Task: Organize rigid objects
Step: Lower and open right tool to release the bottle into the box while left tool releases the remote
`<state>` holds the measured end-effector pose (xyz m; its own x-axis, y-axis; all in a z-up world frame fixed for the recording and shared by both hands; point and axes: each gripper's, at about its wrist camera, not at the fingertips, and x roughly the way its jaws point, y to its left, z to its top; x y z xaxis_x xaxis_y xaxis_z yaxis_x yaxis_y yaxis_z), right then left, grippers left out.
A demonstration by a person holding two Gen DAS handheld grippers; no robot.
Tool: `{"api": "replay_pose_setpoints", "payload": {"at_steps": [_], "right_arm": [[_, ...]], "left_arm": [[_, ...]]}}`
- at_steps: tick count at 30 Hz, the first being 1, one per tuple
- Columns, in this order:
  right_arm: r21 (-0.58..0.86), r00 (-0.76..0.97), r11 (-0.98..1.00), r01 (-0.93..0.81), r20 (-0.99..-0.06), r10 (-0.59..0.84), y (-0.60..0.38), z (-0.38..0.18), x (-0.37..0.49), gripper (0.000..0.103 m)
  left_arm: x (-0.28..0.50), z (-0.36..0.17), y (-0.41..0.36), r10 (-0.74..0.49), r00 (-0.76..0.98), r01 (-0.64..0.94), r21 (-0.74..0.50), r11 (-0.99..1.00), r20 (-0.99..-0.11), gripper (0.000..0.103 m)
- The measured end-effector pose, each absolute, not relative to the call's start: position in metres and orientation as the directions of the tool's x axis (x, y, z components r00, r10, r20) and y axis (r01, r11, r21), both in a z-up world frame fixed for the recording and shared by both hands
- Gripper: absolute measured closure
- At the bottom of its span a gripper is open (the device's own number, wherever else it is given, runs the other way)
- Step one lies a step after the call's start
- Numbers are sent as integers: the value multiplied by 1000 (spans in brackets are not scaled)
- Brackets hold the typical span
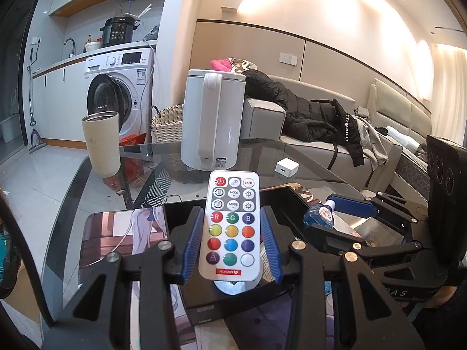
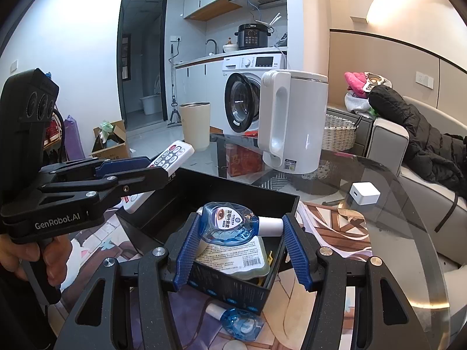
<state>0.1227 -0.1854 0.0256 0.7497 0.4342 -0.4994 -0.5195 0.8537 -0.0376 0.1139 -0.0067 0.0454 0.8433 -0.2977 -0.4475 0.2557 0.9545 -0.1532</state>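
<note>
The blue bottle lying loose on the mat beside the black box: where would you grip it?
Grip the loose blue bottle across its flat blue body, coming from above: it lies on its side on the mat, white cap pointing left, clear of the black box.

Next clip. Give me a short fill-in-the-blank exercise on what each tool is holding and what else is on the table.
1. The left tool is shut on a white ____ with coloured buttons.
2. The right tool grips a blue bottle over the open black ____.
3. A second blue bottle lies on the ____, outside the box.
4. Beside the beige tumbler stands a white ____ with a handle.

Missing words: remote; box; mat; kettle
</note>
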Motion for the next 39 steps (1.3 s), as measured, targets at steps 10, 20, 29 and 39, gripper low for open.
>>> {"api": "replay_pose_setpoints", "payload": {"at_steps": [10, 20, 29, 39], "right_arm": [[-35, 751, 857, -513, -502, 429, -179, 23, 137, 46], [-34, 737, 853, -521, -523, 429, -175, 16, 145, 46], [-50, 742, 851, -522, -518, 425, -176, 18, 141, 37], [-44, 765, 871, -489, -501, 404, -191, 23, 128, 4]], "left_arm": [[125, 42, -8, -294, 846, 249, -158, 956, -444, 65], [133, 36, -9, -308, 841, 266, -157, 951, -444, 65], [124, 40, -8, -313, 838, 266, -166, 949, -447, 40], [104, 43, -6, -250, 854, 204, -148, 968, -455, 3]]}}
